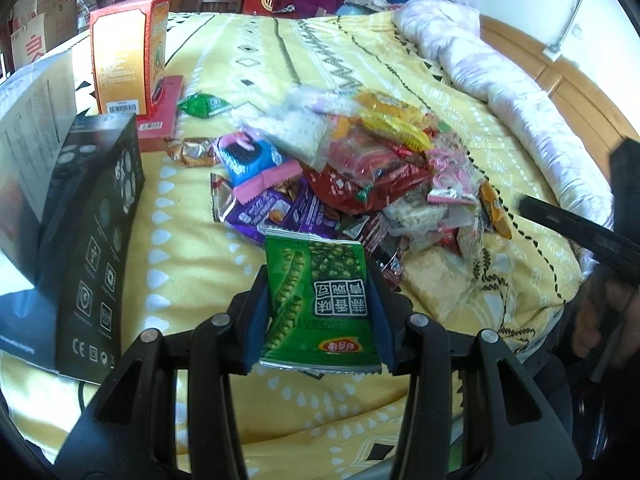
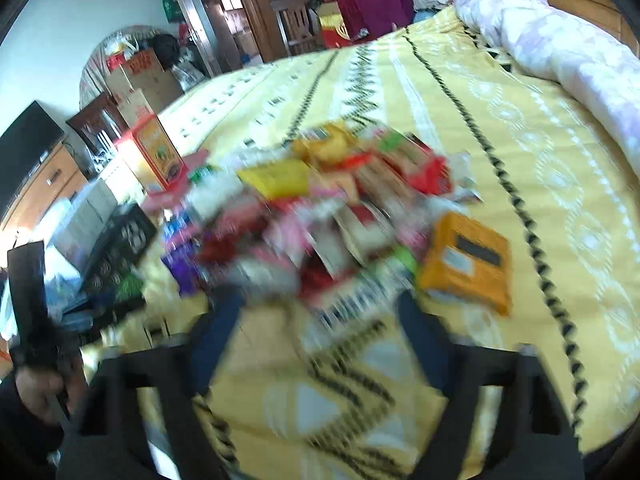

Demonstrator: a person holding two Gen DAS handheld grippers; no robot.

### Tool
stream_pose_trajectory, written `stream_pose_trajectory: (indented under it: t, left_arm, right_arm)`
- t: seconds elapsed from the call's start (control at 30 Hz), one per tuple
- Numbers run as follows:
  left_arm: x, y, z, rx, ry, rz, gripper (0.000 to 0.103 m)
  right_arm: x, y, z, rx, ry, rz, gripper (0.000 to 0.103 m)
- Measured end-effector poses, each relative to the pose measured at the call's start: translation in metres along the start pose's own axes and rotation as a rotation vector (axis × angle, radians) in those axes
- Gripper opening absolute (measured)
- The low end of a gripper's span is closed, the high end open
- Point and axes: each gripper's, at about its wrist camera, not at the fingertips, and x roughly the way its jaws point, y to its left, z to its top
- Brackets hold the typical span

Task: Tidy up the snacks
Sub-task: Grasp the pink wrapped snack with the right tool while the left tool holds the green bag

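My left gripper (image 1: 318, 280) is shut on a green pea snack packet (image 1: 320, 300) and holds it above the yellow bedspread (image 1: 192, 240), just in front of a pile of mixed snack packets (image 1: 360, 176). A second green packet (image 1: 204, 105) lies apart at the pile's far left. In the blurred right wrist view my right gripper (image 2: 320, 304) is open and empty, close to the near edge of the same pile (image 2: 320, 208). An orange packet (image 2: 468, 264) lies at the pile's right.
A black box (image 1: 96, 248), an orange box (image 1: 128, 56) and a flat red box (image 1: 160, 112) stand at the left on the bed. A rolled pale quilt (image 1: 500, 80) lies along the right edge by the wooden headboard (image 1: 568, 80).
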Motion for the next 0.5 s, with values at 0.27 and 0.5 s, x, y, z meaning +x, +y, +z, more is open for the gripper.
stream_pose_trajectory:
  t: [0.27, 0.5]
  left_arm:
    - [-0.006, 0.000, 0.006, 0.001, -0.025, -0.012, 0.047]
    - [-0.006, -0.001, 0.006, 0.005, -0.028, -0.037, 0.047]
  right_arm:
    - [0.084, 0.047, 0.038, -0.035, 0.059, -0.119, 0.067]
    - [0.088, 0.026, 0.031, -0.042, 0.060, -0.183, 0.043]
